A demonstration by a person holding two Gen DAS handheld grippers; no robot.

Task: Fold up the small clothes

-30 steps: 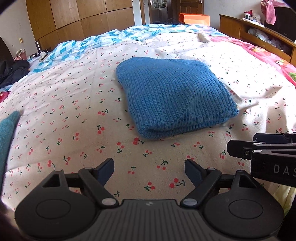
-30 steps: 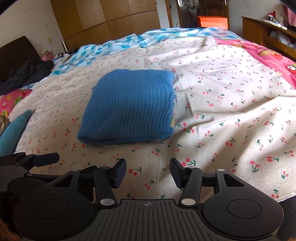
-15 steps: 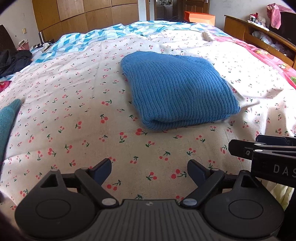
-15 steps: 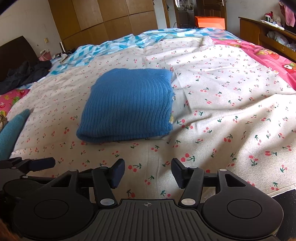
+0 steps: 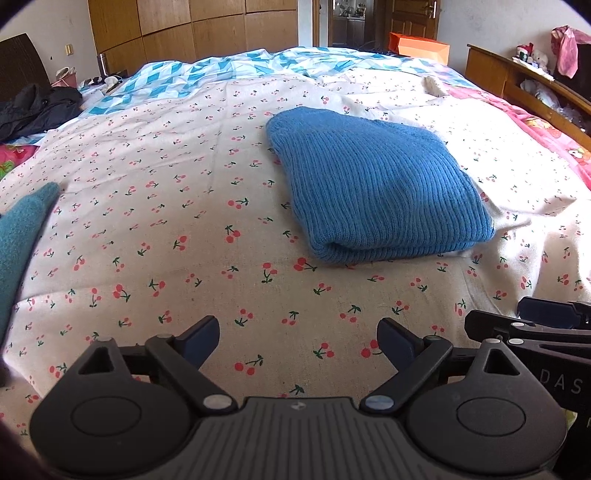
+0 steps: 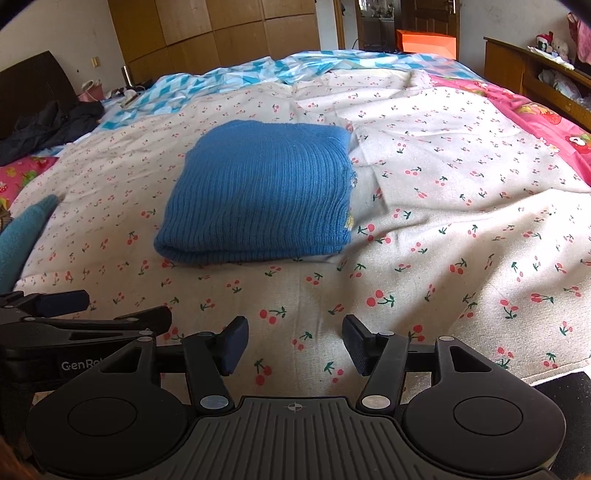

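A blue ribbed knit garment (image 5: pixel 373 188) lies folded in a flat rectangle on the cherry-print bedsheet (image 5: pixel 166 229); it also shows in the right wrist view (image 6: pixel 266 195). My left gripper (image 5: pixel 298 341) is open and empty, low over the near part of the bed, well short of the garment. My right gripper (image 6: pixel 293 347) is open and empty, beside the left one, also short of the garment. Each gripper shows at the edge of the other's view.
A teal cloth (image 5: pixel 18 236) lies at the bed's left edge. Dark clothing (image 5: pixel 37 109) sits at the far left. A wooden shelf unit (image 5: pixel 528 88) runs along the right, wardrobes (image 5: pixel 192 29) at the back. An orange box (image 5: pixel 419 46) stands beyond the bed.
Both grippers have drawn back and risen slightly from the garment, staying open. The folded garment has not moved.
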